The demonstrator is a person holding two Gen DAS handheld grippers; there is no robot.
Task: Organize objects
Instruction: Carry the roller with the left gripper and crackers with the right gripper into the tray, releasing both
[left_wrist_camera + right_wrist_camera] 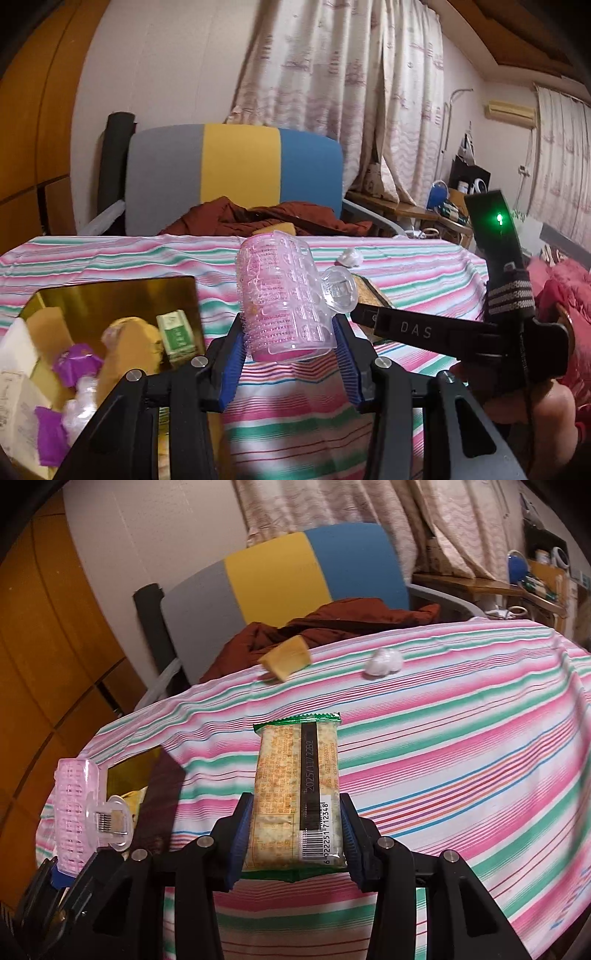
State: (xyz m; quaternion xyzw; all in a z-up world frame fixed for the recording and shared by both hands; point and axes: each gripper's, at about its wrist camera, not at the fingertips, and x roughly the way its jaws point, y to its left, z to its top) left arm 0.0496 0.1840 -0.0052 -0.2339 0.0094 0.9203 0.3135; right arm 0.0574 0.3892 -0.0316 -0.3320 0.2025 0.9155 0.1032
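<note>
My left gripper (pixel 291 328) is shut on a pink bristly hair roller with a clear clip (pixel 286 295), held above the striped tablecloth (pixel 424 280). My right gripper (pixel 295 827) is shut on a cracker packet with a green seam and a barcode (pixel 295 794), lifted over the same cloth. The roller (pixel 79 808) also shows at the lower left of the right wrist view, in the left gripper's fingers. Part of the right tool and the hand holding it appear at the right of the left wrist view. A gold-lined box (pixel 110 302) with several small items sits at the cloth's left.
A yellow wedge-shaped block (pixel 286 657) and a crumpled white wad (pixel 382 662) lie near the far edge of the tablecloth (pixel 461 720). Behind it stands a grey, yellow and blue chair (pixel 236 170) with a rust-brown garment (pixel 266 218). Curtains and a cluttered shelf lie beyond.
</note>
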